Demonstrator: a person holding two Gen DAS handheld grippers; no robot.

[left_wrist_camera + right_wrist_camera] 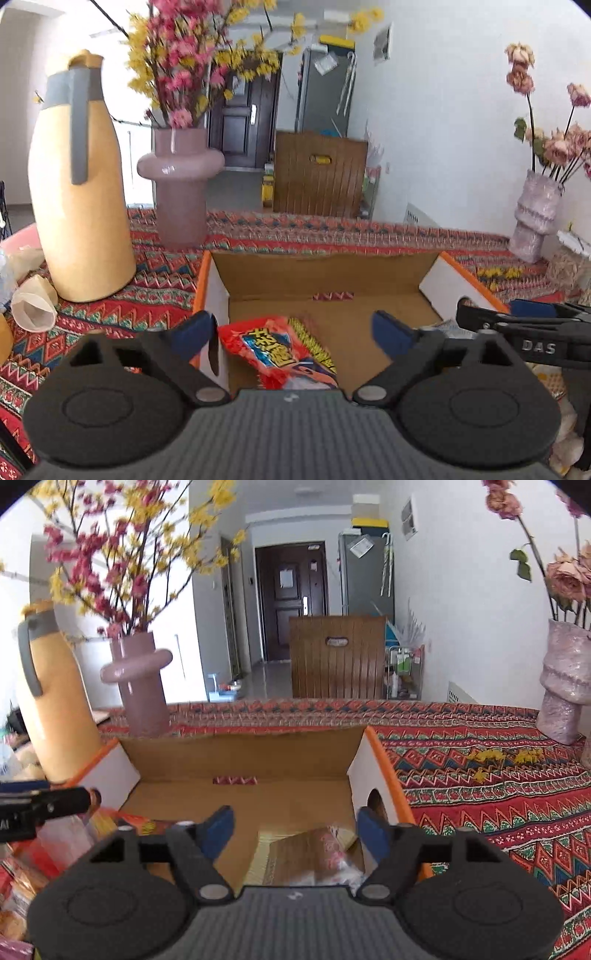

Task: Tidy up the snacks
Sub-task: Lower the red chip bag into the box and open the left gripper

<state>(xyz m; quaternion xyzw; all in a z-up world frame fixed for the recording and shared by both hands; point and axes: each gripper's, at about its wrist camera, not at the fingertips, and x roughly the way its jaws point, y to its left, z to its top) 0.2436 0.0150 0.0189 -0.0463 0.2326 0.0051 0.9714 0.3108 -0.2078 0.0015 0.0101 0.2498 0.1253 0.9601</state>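
Observation:
An open cardboard box (325, 271) with orange-edged white side walls stands on the patterned cloth. Inside it, at the left, lies a red snack packet (275, 350). My left gripper (295, 328) is open just above that packet, its blue pads clear of it. In the right wrist view the same box (240, 753) holds a gold and clear snack packet (310, 853) at its right side. My right gripper (295, 829) is open over this packet and touches nothing. The right gripper's black arm also shows at the right edge of the left wrist view.
A tall yellow thermos jug (79, 206) and a mauve vase of flowers (181, 184) stand left of the box. Paper cups (33, 302) lie at far left. A pale vase of dried roses (563, 686) stands at the right. More snack packets (22, 886) lie near the left edge.

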